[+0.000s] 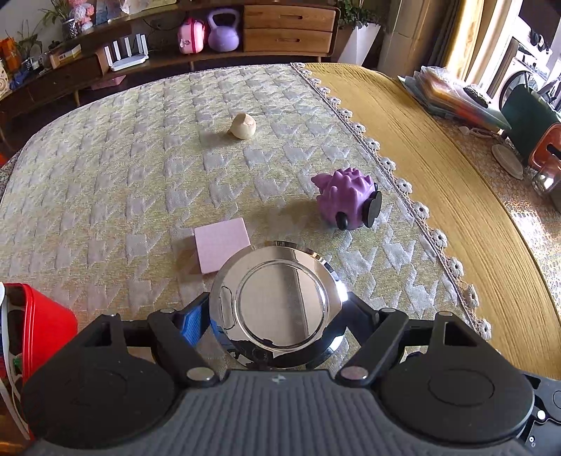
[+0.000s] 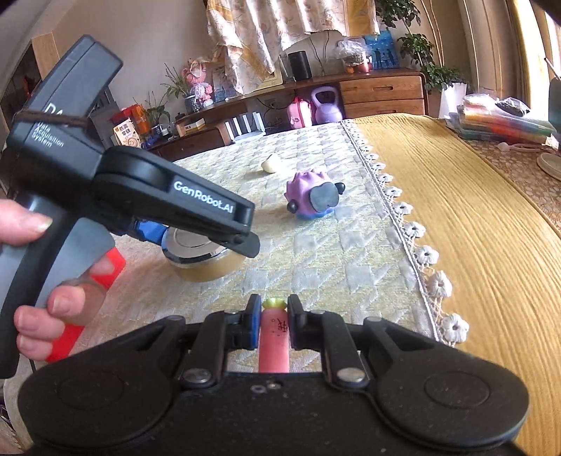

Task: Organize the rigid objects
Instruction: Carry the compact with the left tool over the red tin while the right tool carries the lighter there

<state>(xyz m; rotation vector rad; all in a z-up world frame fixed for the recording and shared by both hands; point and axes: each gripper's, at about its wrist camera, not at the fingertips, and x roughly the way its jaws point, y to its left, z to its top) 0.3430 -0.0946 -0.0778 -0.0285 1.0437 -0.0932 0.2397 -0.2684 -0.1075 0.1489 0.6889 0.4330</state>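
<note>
Sunlit living room, with a wooden sideboard along the far wall holding a purple kettlebell [image 1: 223,29] and a pink case [image 1: 191,35]. Nearer, a bench is covered by a quilted cloth [image 1: 105,175] woven in a pale green and grey houndstooth pattern, edged with white crocheted flowers, beside a ribbed mustard cloth [image 1: 455,175].

From the left wrist view, the left hand-held gripper [image 1: 278,308] grips a round jar [image 1: 280,301] by its shiny, mirror-like metal lid, its blue-padded jaws set wide against the rim. The right wrist view shows the jar's clear amber body [image 2: 201,268] close above or on the quilted cloth; which, I cannot tell. A person's hand [image 2: 38,266] holds this gripper's grey handle.

The right hand-held gripper [image 2: 274,308] is clamped nearly closed on a slim, smooth pink cylinder with a yellow-green tip [image 2: 274,336], held above the cloth.

On the quilted cloth lie a flat pale pink square block [image 1: 221,243] just beside the jar, a spiky purple toy with black wheels [image 1: 345,198] farther right, and a small rounded cream-coloured object [image 1: 242,126] well beyond. A glossy red container [image 1: 45,326] sits at the left edge.
</note>
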